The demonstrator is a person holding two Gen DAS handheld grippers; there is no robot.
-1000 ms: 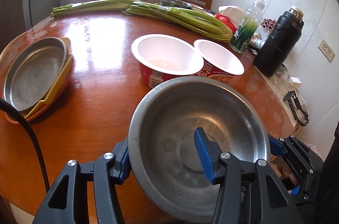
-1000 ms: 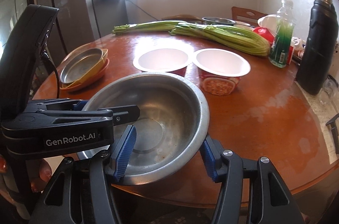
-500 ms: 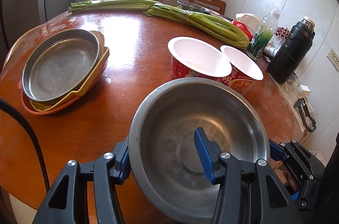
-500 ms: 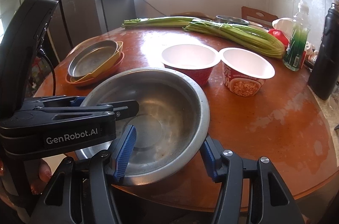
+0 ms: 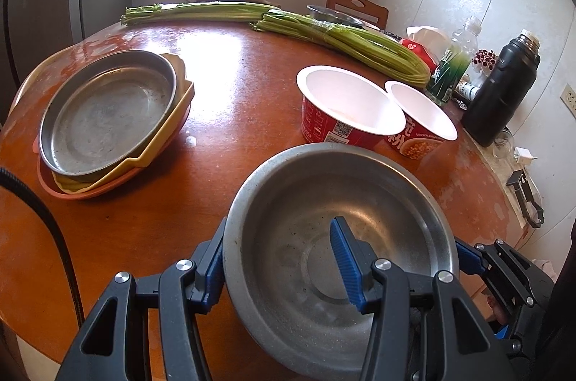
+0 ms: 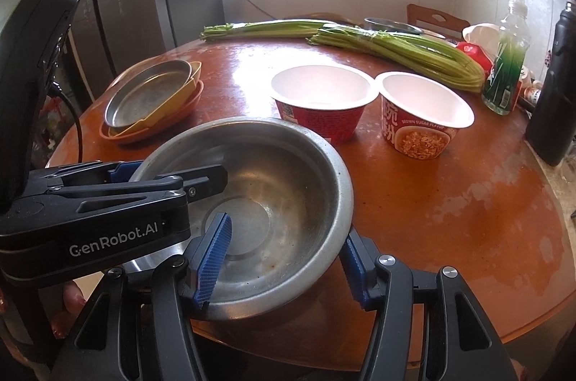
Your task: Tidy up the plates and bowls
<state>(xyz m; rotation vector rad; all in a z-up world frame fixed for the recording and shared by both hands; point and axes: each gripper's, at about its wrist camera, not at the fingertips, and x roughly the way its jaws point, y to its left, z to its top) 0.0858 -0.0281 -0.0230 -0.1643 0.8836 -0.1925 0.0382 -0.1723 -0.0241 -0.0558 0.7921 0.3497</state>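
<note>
Surface: round, reddish-brown, glossy, sitting worn and pale at the right edge.
Left: stacked plates are resting.
Middle: two paper noodle bowls are standing.
Far: celery bundles, bottle, black flask.

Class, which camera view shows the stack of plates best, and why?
The left wrist view: the stack of plates lies large and seen from above, showing the metal plate on the yellow and orange ones. In the right wrist view the stack sits farther off, smaller and flatter.
</note>
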